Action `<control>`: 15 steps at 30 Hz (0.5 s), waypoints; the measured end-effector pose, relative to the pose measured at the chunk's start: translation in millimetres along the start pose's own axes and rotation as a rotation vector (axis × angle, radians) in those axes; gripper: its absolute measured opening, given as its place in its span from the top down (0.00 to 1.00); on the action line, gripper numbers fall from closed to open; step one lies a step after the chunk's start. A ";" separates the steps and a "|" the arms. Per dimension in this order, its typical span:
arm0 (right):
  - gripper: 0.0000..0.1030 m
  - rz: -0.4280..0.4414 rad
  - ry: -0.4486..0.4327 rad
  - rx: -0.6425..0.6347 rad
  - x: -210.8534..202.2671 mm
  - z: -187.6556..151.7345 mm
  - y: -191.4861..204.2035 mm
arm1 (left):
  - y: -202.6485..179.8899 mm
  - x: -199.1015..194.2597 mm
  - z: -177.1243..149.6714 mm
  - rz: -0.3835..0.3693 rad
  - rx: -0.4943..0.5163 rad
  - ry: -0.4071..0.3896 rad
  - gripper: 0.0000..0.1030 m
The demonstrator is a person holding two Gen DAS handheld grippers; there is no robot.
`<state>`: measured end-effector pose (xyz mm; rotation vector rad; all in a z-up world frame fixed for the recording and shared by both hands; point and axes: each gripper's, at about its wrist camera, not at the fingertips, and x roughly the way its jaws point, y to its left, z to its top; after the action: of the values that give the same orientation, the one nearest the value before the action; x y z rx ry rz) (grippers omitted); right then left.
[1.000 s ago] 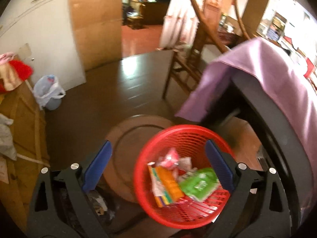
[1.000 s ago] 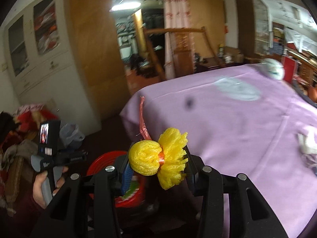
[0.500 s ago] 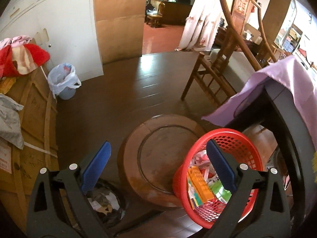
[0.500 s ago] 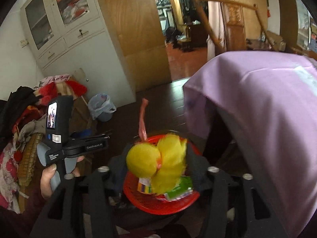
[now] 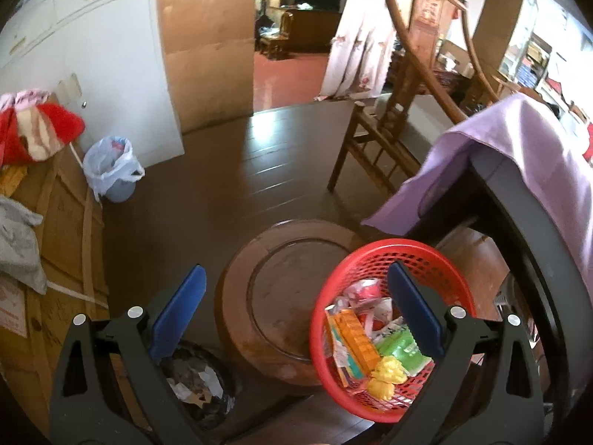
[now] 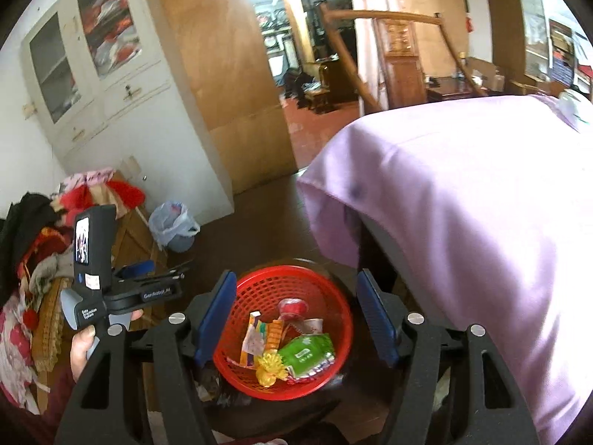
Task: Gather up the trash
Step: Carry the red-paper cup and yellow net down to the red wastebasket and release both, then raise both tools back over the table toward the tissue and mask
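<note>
Trash lies in the red basket under my right claw, which is wide open and empty; my left claw also. The yellow foam net looks light and soft, so I would pinch its middle gently.

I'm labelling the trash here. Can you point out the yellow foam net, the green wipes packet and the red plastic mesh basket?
yellow foam net (image 6: pixel 270 368): right wrist view, its middle.
green wipes packet (image 6: pixel 307 351): right wrist view, its printed face.
red plastic mesh basket (image 6: pixel 259 289): right wrist view, bare inner wall.
</note>
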<state>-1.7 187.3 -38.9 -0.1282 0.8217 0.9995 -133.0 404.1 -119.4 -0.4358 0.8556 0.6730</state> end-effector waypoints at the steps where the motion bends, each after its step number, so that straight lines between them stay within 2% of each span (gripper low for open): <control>1: 0.35 -0.005 -0.011 0.008 -5.4 -0.5 -4.2 | -5.8 -4.6 0.2 -0.004 0.013 -0.006 0.08; 10: 0.32 -0.070 -0.136 0.083 -70.8 -17.2 -50.0 | -65.8 -38.4 -2.6 -0.045 0.123 -0.048 0.08; 15: 0.30 -0.159 -0.221 0.137 -118.7 -36.3 -91.0 | -116.4 -55.9 -6.6 -0.079 0.209 -0.065 0.07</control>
<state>17.2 37.5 -9.1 0.0340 0.6646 0.7888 -82.1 296.7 -68.3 -0.2567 0.8330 0.5164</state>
